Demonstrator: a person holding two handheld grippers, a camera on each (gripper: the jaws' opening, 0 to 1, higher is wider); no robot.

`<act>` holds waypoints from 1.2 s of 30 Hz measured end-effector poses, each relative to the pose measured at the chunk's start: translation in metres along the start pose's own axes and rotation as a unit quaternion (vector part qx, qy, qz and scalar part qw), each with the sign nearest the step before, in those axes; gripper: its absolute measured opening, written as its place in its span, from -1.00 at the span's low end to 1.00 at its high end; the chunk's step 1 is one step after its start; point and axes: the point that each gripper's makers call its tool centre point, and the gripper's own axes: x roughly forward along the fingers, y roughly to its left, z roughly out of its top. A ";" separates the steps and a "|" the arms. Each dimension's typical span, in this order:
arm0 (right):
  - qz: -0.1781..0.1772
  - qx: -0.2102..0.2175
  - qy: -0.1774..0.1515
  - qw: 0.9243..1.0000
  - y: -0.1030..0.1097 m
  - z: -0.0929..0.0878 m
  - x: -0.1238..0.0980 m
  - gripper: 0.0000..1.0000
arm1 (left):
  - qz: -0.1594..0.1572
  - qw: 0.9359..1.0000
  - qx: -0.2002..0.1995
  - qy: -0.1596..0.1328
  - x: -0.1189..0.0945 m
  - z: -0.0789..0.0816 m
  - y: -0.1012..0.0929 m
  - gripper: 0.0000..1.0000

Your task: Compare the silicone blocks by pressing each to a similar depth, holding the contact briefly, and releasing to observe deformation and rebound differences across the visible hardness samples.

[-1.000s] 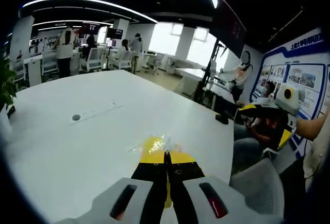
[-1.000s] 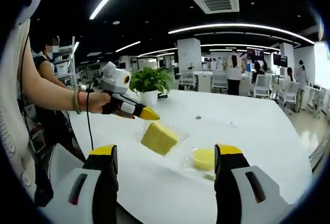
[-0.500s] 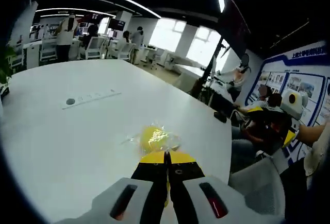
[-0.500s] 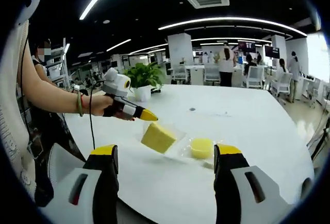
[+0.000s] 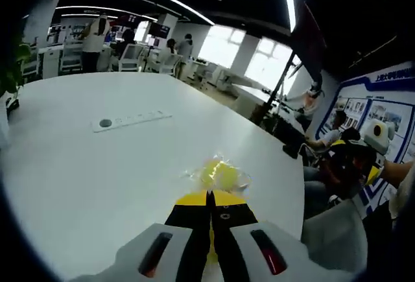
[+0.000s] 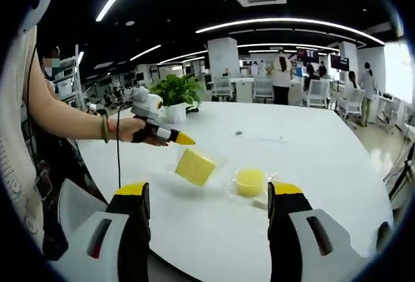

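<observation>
A square yellow silicone block [image 6: 196, 165] and a round yellow one [image 6: 250, 181], both on clear wrap, lie on the white table [image 6: 311, 159]. A hand holds my left gripper [image 6: 185, 139] shut, its yellow tip just above the square block's upper left corner; I cannot tell if they touch. In the left gripper view the shut left gripper [image 5: 209, 195] points at the round block [image 5: 219, 173] a little beyond its tips. My right gripper [image 6: 209, 190] stands open short of both blocks, nothing between its fingers. It also shows as the right gripper [image 5: 355, 162] off the table's edge.
A potted plant [image 6: 174, 91] stands at the table's far side. A socket strip [image 5: 126, 120] is set into the table top. A grey chair back [image 5: 334, 233] sits by the table edge. People and desks are in the background, and a person [image 5: 318, 142] sits beyond the table.
Both views have shifted with the hands. In the left gripper view the round block now lies farther beyond the shut tips. The left gripper stays by the square block's corner.
</observation>
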 end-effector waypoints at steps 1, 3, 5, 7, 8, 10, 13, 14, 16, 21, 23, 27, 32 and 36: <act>0.000 0.000 0.002 1.000 0.000 -0.001 0.000 0.38 | 0.002 1.000 0.001 0.002 0.001 0.000 0.004 -1.00; 0.000 0.000 0.008 1.000 0.000 -0.003 0.001 0.37 | 0.008 1.000 0.006 0.006 0.003 -0.001 0.012 -1.00; 0.000 0.003 0.012 1.000 0.000 -0.005 0.001 0.37 | 0.010 1.000 0.004 0.007 0.004 0.000 0.020 -1.00; -0.001 0.004 0.012 1.000 0.000 -0.006 0.001 0.36 | 0.015 1.000 0.006 0.011 0.006 -0.001 0.026 -1.00; -0.001 0.005 0.013 1.000 0.000 -0.007 0.001 0.35 | 0.016 1.000 0.006 0.012 0.007 -0.002 0.028 -1.00; -0.002 0.008 0.020 1.000 -0.001 -0.010 0.002 0.34 | 0.021 1.000 0.010 0.020 0.010 -0.005 0.034 -1.00; -0.004 0.011 0.024 1.000 -0.001 -0.013 0.002 0.34 | 0.030 0.999 0.017 0.036 0.015 -0.013 0.049 -1.00; -0.004 0.012 0.024 1.000 -0.001 -0.014 0.003 0.34 | 0.032 0.999 0.016 0.040 0.017 -0.015 0.053 -1.00; -0.006 0.014 0.027 1.000 -0.002 -0.015 0.003 0.34 | 0.038 0.998 0.015 0.046 0.020 -0.019 0.063 -1.00; -0.009 0.020 0.034 0.999 -0.003 -0.019 0.004 0.33 | 0.056 0.996 0.010 0.065 0.023 -0.033 0.083 -1.00; -0.010 0.023 0.034 0.999 -0.003 -0.020 0.005 0.33 | 0.060 0.996 0.006 0.072 0.024 -0.039 0.089 -1.00; -0.011 0.026 0.040 0.999 -0.003 -0.023 0.007 0.32 | 0.066 0.994 0.004 0.084 0.027 -0.048 0.096 -1.00; -0.010 0.030 0.044 0.999 -0.004 -0.026 0.010 0.31 | 0.071 0.992 0.015 0.100 0.028 -0.058 0.102 -1.00; -0.009 0.032 0.046 0.998 -0.004 -0.027 0.012 0.30 | 0.073 0.992 0.014 0.104 0.028 -0.062 0.105 -1.00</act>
